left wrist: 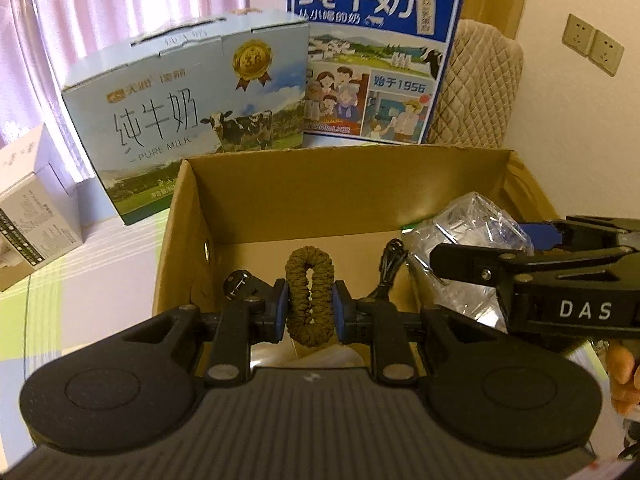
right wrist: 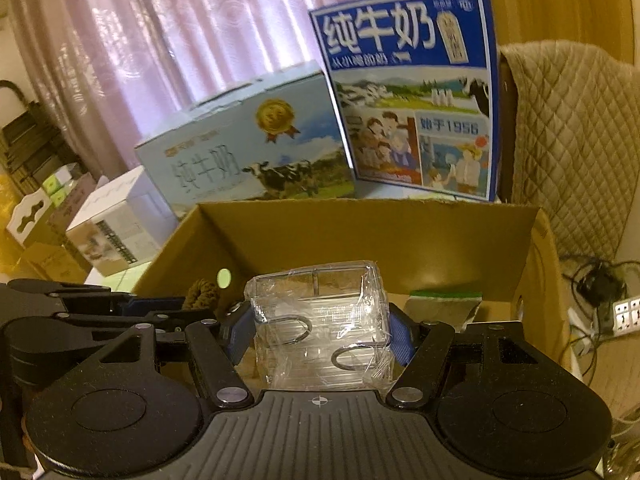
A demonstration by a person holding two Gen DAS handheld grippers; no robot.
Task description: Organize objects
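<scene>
Cardboard filled most of what I saw: an open brown box (left wrist: 320,196) sat in front of me on the table, and I had both grippers hanging over it. My left gripper (left wrist: 310,306) was closed tight on a braided olive-brown loop (left wrist: 309,292), its blue pads pinching the loop from both sides, above the box floor. My right gripper (right wrist: 322,330) was clamped at a middling width around a clear plastic pack (right wrist: 320,328) wrapped in film, with metal rings showing inside it, also held over the box. A black cable (left wrist: 390,268) lay on the floor of the box, and a dark flat item with a green edge (right wrist: 444,304) sat near its far right corner. Behind the box stood a pale blue milk carton case (left wrist: 188,120) and a dark blue one (left wrist: 372,60), just beside each other.
</scene>
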